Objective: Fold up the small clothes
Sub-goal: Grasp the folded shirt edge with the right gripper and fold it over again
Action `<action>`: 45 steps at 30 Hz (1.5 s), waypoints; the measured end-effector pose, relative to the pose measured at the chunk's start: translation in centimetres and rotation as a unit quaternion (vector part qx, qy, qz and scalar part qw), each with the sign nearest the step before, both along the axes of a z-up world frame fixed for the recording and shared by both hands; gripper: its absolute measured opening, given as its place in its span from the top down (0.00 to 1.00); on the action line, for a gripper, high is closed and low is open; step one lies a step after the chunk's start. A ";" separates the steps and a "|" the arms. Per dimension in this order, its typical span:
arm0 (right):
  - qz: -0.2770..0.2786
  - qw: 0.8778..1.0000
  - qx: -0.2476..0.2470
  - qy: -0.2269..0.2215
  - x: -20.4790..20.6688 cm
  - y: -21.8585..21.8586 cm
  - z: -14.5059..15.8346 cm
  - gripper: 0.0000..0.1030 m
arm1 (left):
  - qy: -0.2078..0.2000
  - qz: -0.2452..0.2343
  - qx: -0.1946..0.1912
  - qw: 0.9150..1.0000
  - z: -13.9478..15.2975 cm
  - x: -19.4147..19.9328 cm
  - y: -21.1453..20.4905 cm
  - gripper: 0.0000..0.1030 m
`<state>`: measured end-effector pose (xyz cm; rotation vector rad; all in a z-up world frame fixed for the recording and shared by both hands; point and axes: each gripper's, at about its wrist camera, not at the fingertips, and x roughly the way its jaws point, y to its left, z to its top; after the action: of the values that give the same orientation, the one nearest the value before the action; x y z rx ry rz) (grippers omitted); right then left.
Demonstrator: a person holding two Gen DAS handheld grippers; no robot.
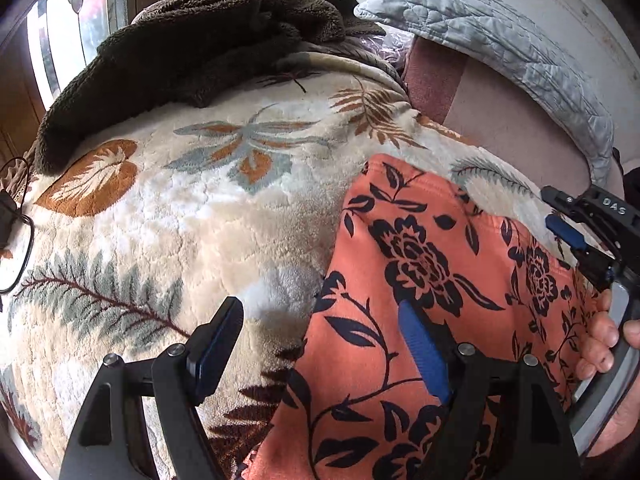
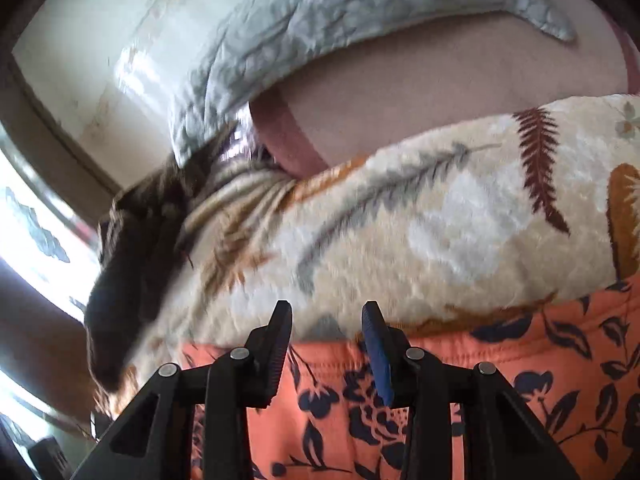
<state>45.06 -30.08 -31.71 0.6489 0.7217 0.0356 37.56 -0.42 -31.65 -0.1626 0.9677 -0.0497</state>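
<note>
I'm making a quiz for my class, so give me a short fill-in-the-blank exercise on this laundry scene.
1. The orange garment carries a black ____ print.
2. It lies on a cream blanket patterned with ____.
3. The left hand-held gripper has its jaws ____, holding nothing.
4. The fleece heaped at the blanket's far end is dark ____.

Missing words: floral; leaves; open; brown

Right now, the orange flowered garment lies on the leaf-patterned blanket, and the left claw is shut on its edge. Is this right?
Not quite. The orange flowered garment does lie on the leaf-patterned blanket, but the left claw is open: the left wrist view shows its fingers wide apart, holding nothing, one over the blanket and one over the garment.
</note>
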 end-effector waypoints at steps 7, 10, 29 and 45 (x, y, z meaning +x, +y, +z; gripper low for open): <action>0.005 0.997 -0.075 0.007 -11.7 -3.0 4.1 0.62 | -0.057 -0.047 -0.027 0.997 3.2 -2.1 -2.9 0.22; -0.026 0.997 -0.067 0.012 -19.0 -5.0 4.5 0.62 | -0.087 -0.091 -0.017 0.992 4.5 -4.0 -5.8 0.22; -0.093 0.996 -0.009 -0.011 -31.2 -7.8 3.2 0.62 | -0.145 -0.138 0.142 0.969 3.4 -10.3 -11.2 0.12; -0.065 0.998 -0.004 -0.011 -23.1 -4.5 0.2 0.48 | -0.094 -0.029 0.153 0.983 1.8 -4.6 -4.2 0.04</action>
<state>21.94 -34.53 -31.52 0.6848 0.6564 -0.0792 32.97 -4.59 -29.90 0.1517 0.7798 0.0307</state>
